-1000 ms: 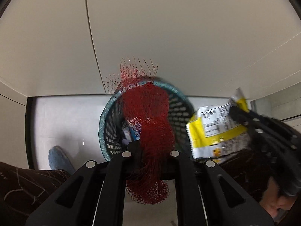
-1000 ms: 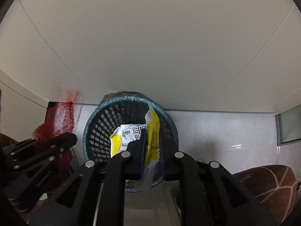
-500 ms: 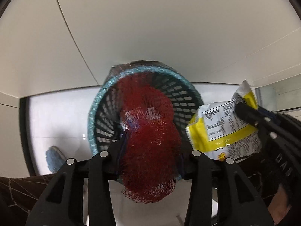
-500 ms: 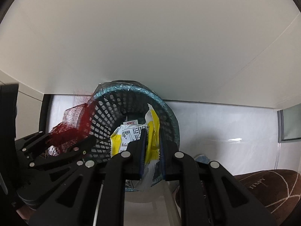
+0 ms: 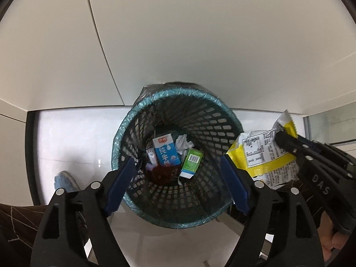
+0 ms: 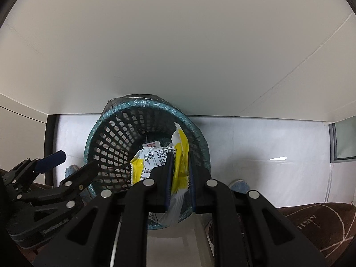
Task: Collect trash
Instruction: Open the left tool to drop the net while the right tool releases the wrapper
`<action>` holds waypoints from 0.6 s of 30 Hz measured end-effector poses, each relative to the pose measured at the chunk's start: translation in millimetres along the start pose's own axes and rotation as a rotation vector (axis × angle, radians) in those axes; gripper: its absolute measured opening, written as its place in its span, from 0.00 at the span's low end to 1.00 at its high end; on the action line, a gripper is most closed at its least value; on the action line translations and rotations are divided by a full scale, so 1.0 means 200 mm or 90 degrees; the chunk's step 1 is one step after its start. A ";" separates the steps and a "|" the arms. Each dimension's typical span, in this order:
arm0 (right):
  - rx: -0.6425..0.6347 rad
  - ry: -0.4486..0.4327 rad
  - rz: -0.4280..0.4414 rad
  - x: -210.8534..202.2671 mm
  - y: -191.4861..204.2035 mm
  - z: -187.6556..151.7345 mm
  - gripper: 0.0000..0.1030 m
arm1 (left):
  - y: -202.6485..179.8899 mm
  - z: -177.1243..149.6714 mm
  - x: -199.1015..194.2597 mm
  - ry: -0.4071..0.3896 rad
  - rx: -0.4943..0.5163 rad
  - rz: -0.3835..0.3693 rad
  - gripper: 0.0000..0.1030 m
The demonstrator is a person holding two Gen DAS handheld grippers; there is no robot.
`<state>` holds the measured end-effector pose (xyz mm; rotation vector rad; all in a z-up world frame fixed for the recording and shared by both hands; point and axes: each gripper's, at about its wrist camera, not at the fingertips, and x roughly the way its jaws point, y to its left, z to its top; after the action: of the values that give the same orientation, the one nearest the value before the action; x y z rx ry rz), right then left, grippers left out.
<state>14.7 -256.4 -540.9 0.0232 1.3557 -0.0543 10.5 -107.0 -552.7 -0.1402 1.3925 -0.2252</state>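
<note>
A black mesh waste basket (image 5: 211,120) with a teal liner stands on the floor against the wall; it also shows in the right wrist view (image 6: 106,142). My left gripper (image 5: 178,178) is open and empty right above its mouth. The red net bag (image 5: 163,173) lies at the bottom with a blue milk carton (image 5: 166,151), a green carton (image 5: 191,162) and crumpled paper (image 5: 183,142). My right gripper (image 6: 179,169) is shut on a yellow and white snack wrapper (image 6: 153,160), held over the basket's right rim; the wrapper also shows in the left wrist view (image 5: 262,153).
The person's blue slippers (image 5: 64,180) and brown trouser legs (image 6: 316,224) are near the basket. A pale wall (image 5: 178,44) rises behind it. A dark door frame (image 5: 30,155) stands at the left, a glass panel (image 6: 342,142) at the right.
My left gripper opened and the red net bag dropped into the basket. The left gripper moved over the basket's mouth. The right gripper still holds the wrapper.
</note>
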 end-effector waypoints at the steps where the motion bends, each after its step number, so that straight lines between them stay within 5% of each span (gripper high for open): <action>1: 0.001 0.002 0.002 0.00 0.00 0.00 0.12 | 0.00 0.00 -0.01 -0.006 0.000 -0.001 0.79; 8: -0.021 0.008 0.032 0.03 0.04 0.00 0.13 | 0.05 0.03 -0.06 -0.043 -0.017 0.031 0.93; 13: -0.027 0.011 0.052 0.04 0.04 0.00 0.15 | 0.11 0.04 -0.07 -0.042 -0.042 0.053 0.94; 18: -0.026 0.011 0.065 0.02 0.04 0.00 0.30 | 0.13 0.05 -0.05 -0.033 -0.042 0.059 0.94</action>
<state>15.6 -247.6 -544.6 0.0587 1.3710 0.0591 21.1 -79.0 -547.7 -0.1348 1.3525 -0.0992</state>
